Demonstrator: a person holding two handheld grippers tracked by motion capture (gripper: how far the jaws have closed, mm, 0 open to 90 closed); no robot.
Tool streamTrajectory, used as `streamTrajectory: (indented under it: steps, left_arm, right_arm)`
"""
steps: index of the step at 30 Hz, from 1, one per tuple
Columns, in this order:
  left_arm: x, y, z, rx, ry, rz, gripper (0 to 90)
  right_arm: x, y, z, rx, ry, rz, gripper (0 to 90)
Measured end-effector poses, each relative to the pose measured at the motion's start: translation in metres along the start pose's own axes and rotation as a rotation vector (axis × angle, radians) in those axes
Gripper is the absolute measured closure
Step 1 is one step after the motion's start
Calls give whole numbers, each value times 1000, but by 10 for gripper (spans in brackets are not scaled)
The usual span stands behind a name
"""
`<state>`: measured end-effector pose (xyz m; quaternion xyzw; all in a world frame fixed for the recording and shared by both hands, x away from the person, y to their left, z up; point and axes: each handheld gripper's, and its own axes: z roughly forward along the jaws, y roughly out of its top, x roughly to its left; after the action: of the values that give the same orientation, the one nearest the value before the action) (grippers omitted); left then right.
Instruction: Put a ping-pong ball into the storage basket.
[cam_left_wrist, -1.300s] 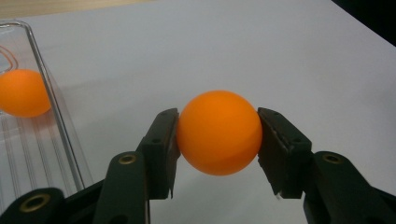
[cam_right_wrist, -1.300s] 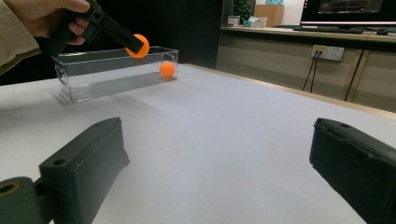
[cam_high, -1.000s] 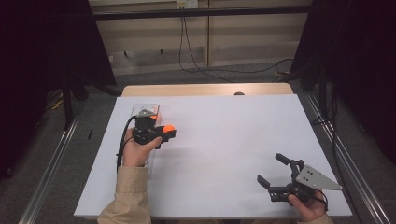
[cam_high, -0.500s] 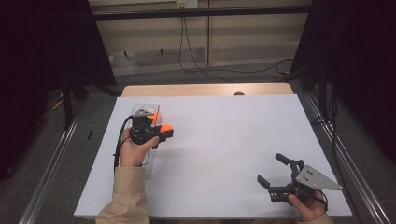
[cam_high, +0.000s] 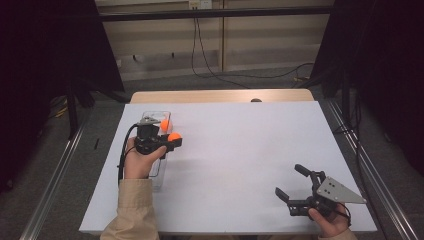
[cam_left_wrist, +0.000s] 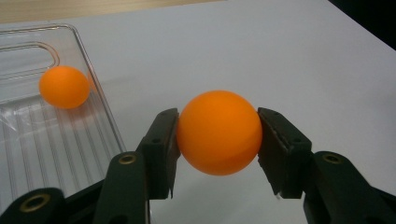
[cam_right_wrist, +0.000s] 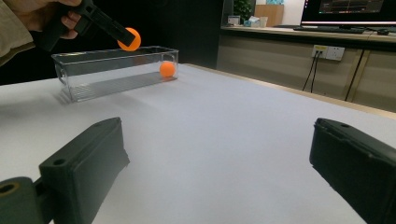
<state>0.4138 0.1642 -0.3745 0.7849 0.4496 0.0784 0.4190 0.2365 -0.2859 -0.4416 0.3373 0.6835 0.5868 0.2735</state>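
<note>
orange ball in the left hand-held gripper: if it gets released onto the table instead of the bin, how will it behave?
The held orange ball is a smooth sphere, so it would probably roll on the flat white table. It looks like a light hollow ball, so likely bouncy. The left hand-held gripper pinches it only at its sides, so slipping seems possible. In the clear bin the walls should contain it, like the second ball.

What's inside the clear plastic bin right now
One orange ball lies in the clear bin, near its far end. A second ball is clamped in the left gripper, not in the bin. In the high view, the hand covers part of the bin floor.
</note>
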Motion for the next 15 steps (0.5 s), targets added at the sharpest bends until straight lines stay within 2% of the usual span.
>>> streamTrajectory:
  steps: [15]
  left_arm:
    - [3, -1, -5, 6, 13, 2, 507]
  right_arm:
    - [0, 0, 0, 0, 2, 2, 27]
